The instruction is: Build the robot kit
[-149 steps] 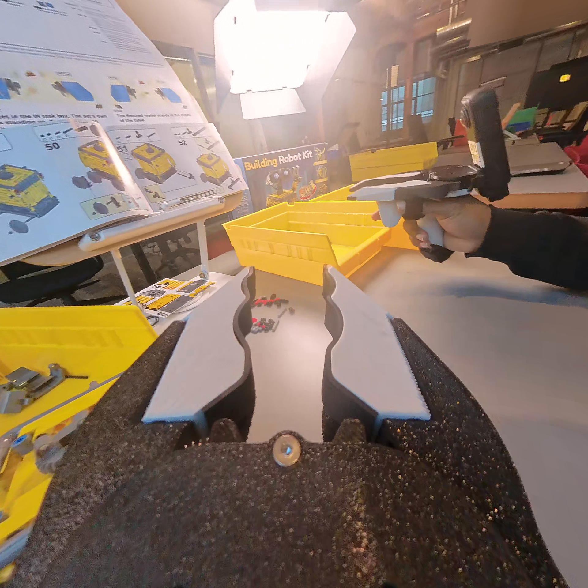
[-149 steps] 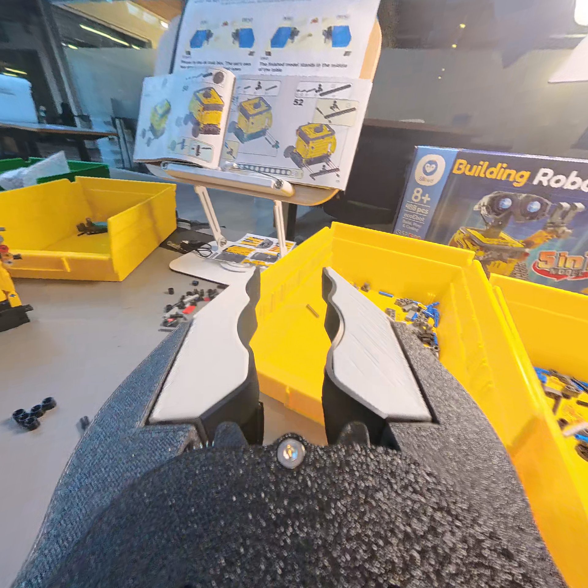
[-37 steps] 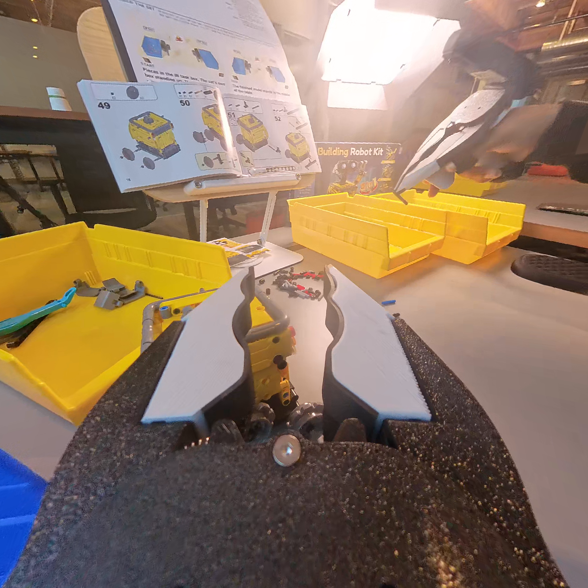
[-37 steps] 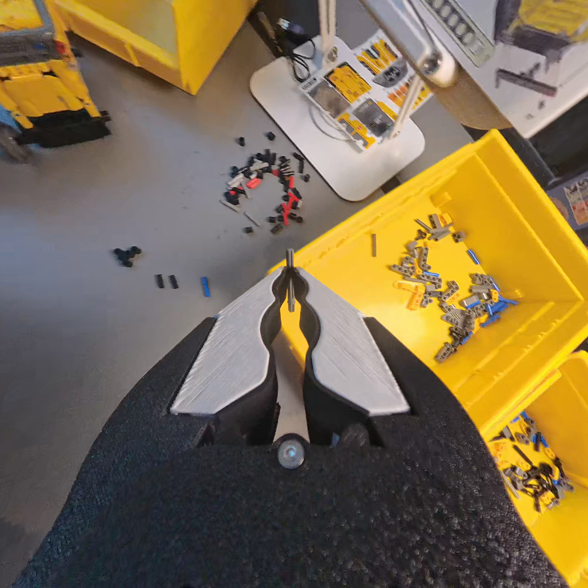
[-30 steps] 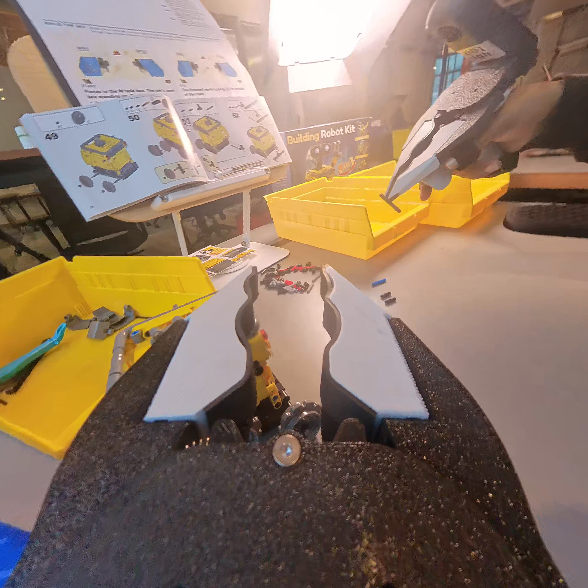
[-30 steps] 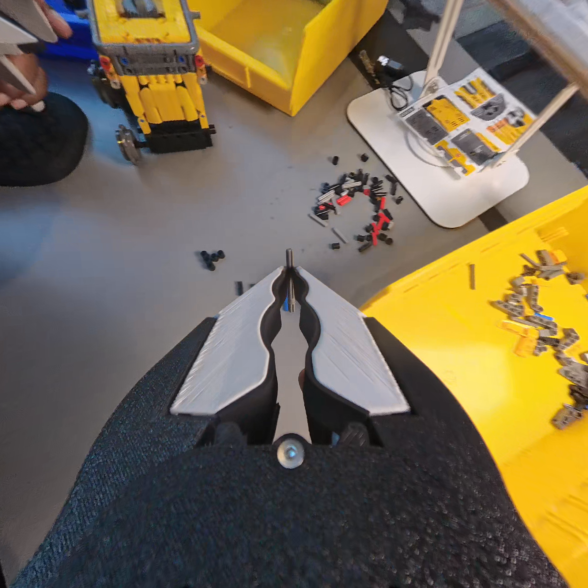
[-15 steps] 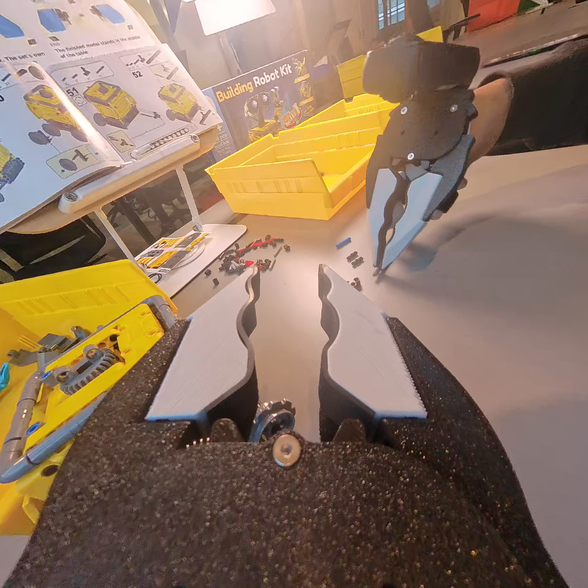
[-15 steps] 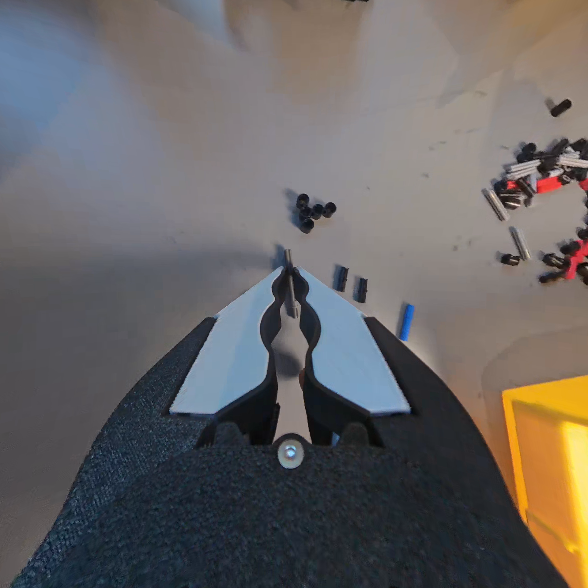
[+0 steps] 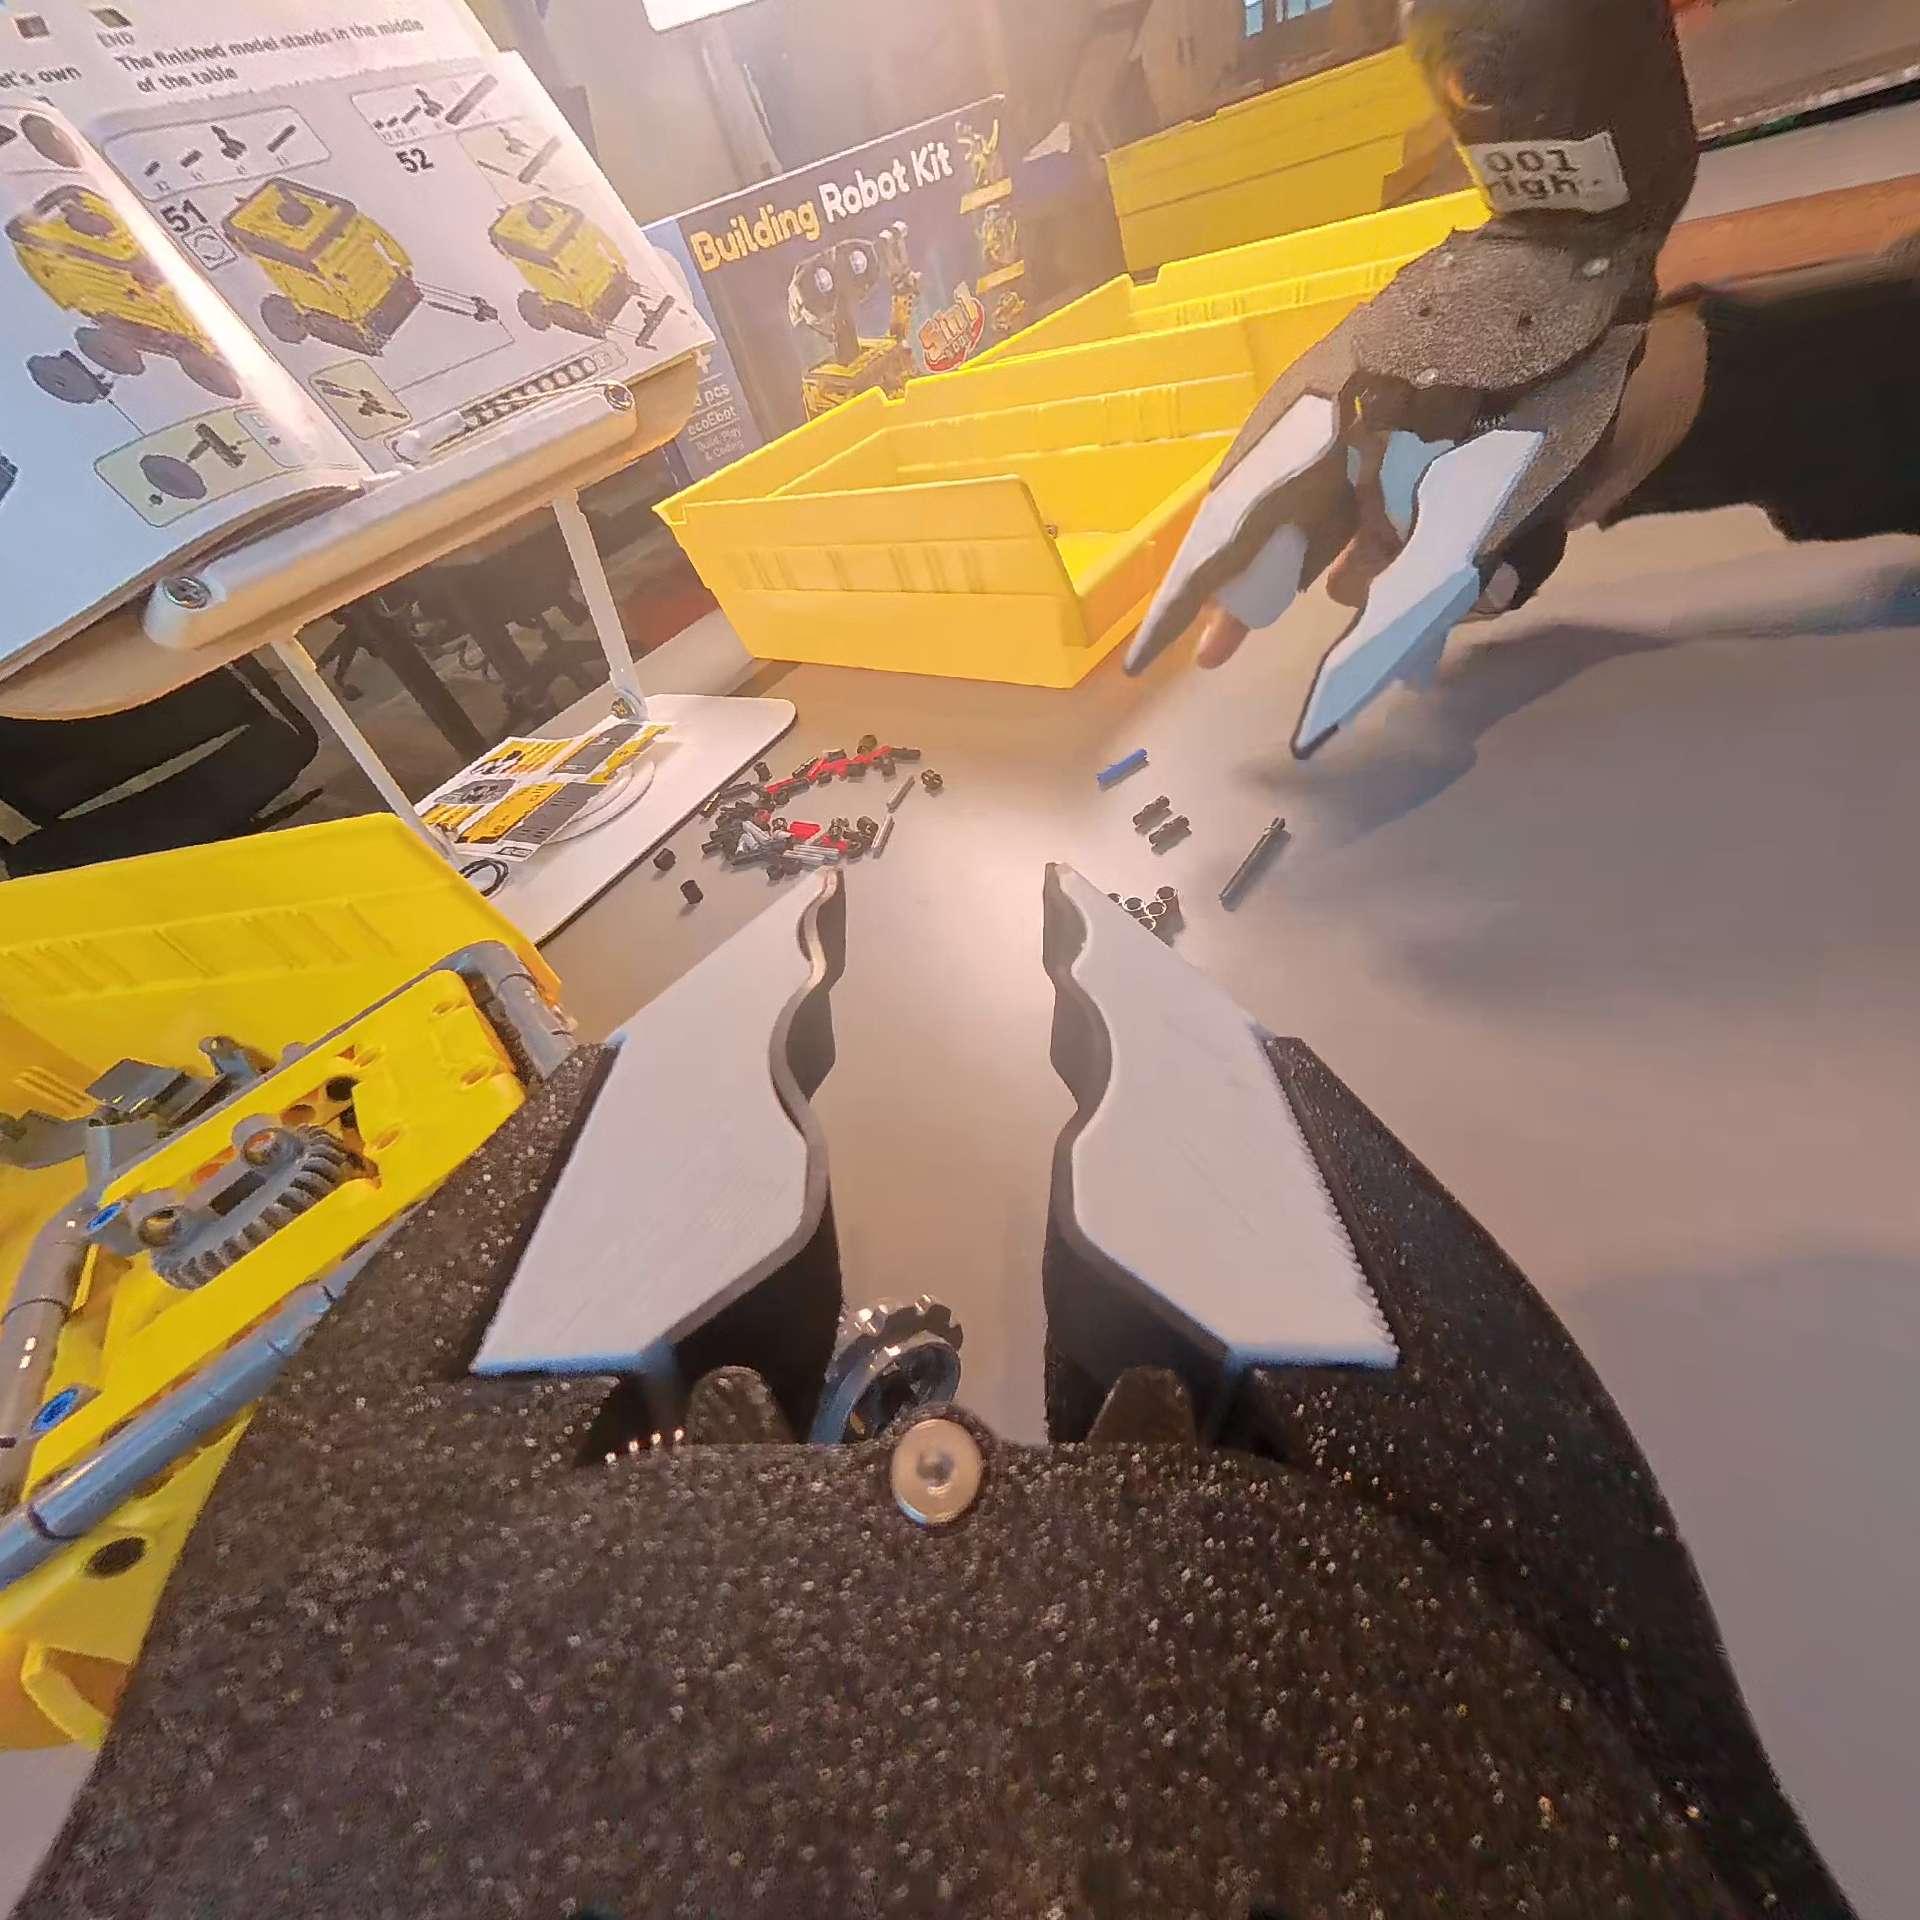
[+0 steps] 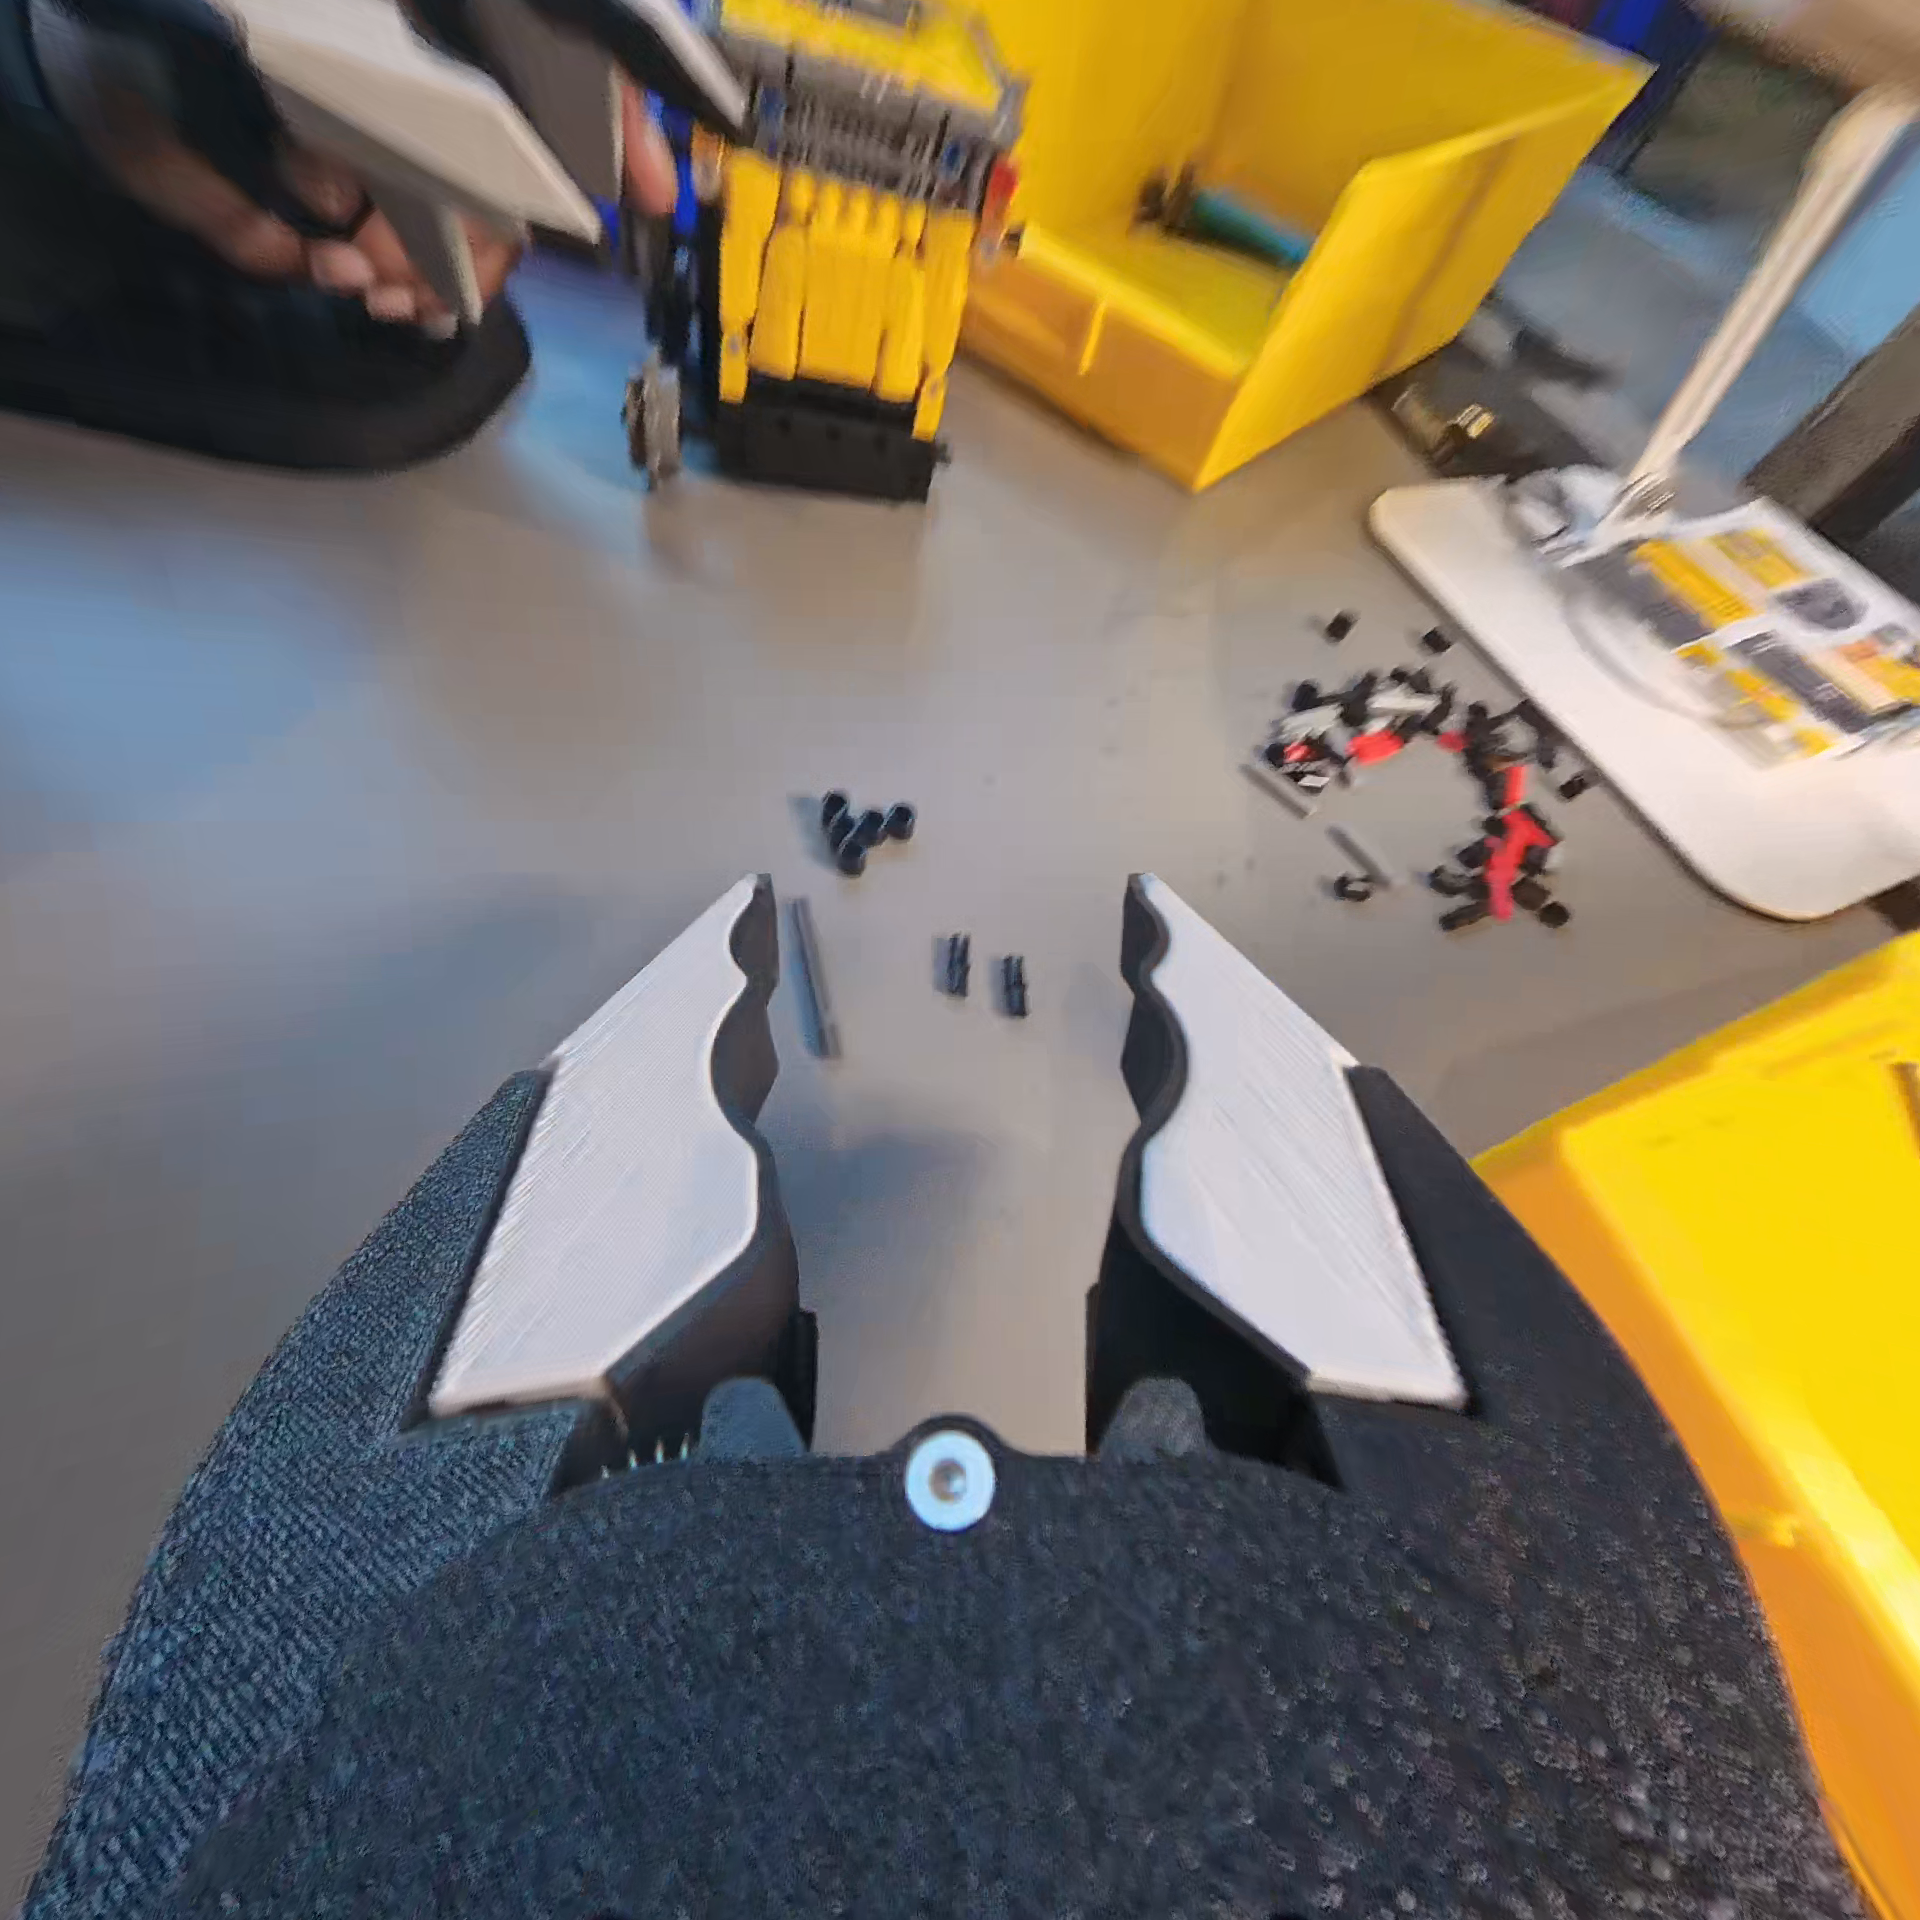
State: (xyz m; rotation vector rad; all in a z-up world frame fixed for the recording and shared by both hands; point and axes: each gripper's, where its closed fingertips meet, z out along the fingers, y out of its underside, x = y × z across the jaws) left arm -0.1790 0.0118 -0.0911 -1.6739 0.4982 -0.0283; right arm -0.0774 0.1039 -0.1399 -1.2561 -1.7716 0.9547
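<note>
1. Right tool: jaws wide apart, empty, hovering low over the grey tabletop.
2. Dark axle pin: lies flat on the tabletop just inside the right tool's left finger, untouched. Judged light, stiff and thin, prone to roll; best pinched across its middle.
3. Two short black pegs: between the fingertips, beside the pin.
4. Cluster of black bushes: just beyond the fingertips.
5. Left tool: jaws apart, holding nothing, a small wheel showing at its base.
6. Yellow brick model: toward the far edge, next to a yellow bin.
7. Red and black parts pile: near the stand base.
</note>
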